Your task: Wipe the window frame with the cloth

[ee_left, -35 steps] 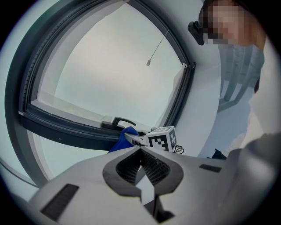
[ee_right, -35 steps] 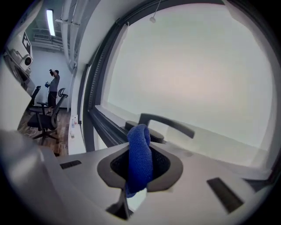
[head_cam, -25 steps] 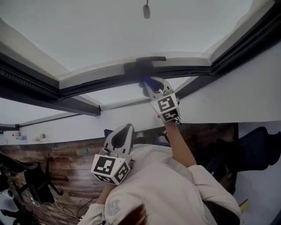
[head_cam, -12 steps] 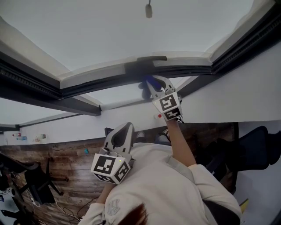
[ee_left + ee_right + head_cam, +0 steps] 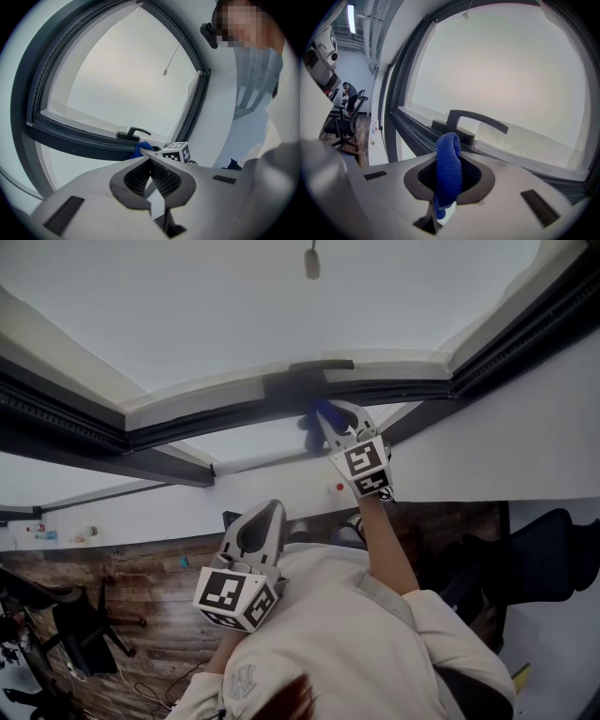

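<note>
A dark window frame (image 5: pixel 216 413) runs across the head view, with a black handle (image 5: pixel 309 373) on its lower rail. My right gripper (image 5: pixel 328 415) is raised to that rail just below the handle, shut on a folded blue cloth (image 5: pixel 315 418). In the right gripper view the cloth (image 5: pixel 449 168) stands up between the jaws, close to the handle (image 5: pixel 476 122) and the frame (image 5: pixel 410 129). My left gripper (image 5: pixel 271 512) hangs lower, near the person's chest, shut and with nothing in it. From the left gripper view, the left gripper (image 5: pixel 150 160) points up at the cloth (image 5: pixel 142 148) and the frame (image 5: pixel 79 139).
A pull-cord knob (image 5: pixel 312 262) hangs in front of the glass. A white wall (image 5: pixel 487 446) lies below the window. Office chairs (image 5: pixel 80 638) stand on the wooden floor (image 5: pixel 150 587). A person (image 5: pixel 348 91) is far off in the room.
My right gripper with the cloth has slid a little to the right along the lower rail. The left gripper has stayed where it was.
</note>
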`<action>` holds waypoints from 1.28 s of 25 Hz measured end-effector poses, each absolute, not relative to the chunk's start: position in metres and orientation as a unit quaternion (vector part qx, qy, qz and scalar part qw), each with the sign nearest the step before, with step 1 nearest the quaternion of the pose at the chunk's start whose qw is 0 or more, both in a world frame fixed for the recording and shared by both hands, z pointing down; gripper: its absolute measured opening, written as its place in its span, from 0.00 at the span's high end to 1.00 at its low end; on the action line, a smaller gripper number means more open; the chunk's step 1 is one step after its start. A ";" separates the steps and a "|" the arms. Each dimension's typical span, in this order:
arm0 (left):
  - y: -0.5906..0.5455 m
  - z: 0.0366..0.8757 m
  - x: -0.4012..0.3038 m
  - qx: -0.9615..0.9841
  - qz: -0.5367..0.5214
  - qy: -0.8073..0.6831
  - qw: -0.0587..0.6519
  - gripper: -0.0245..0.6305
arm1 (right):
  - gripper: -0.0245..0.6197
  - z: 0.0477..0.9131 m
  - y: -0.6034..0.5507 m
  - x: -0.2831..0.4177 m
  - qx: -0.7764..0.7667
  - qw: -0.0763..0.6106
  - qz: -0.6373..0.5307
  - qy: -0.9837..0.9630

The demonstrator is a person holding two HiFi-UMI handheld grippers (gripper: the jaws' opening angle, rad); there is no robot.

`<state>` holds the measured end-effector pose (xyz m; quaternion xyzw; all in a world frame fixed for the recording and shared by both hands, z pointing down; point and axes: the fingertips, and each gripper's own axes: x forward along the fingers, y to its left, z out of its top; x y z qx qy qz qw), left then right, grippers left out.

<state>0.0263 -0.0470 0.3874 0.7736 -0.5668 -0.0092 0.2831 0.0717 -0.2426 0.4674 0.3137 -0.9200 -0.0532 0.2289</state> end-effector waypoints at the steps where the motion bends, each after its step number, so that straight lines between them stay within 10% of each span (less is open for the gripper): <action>1: -0.047 0.387 0.027 0.774 -0.009 -0.566 0.283 0.96 | 0.89 0.467 -0.243 0.073 0.315 0.229 -0.053 -0.919; 32: -0.057 0.385 0.055 0.782 -0.003 -0.556 0.281 0.96 | 0.89 0.466 -0.269 0.141 0.369 0.222 -0.028 -0.902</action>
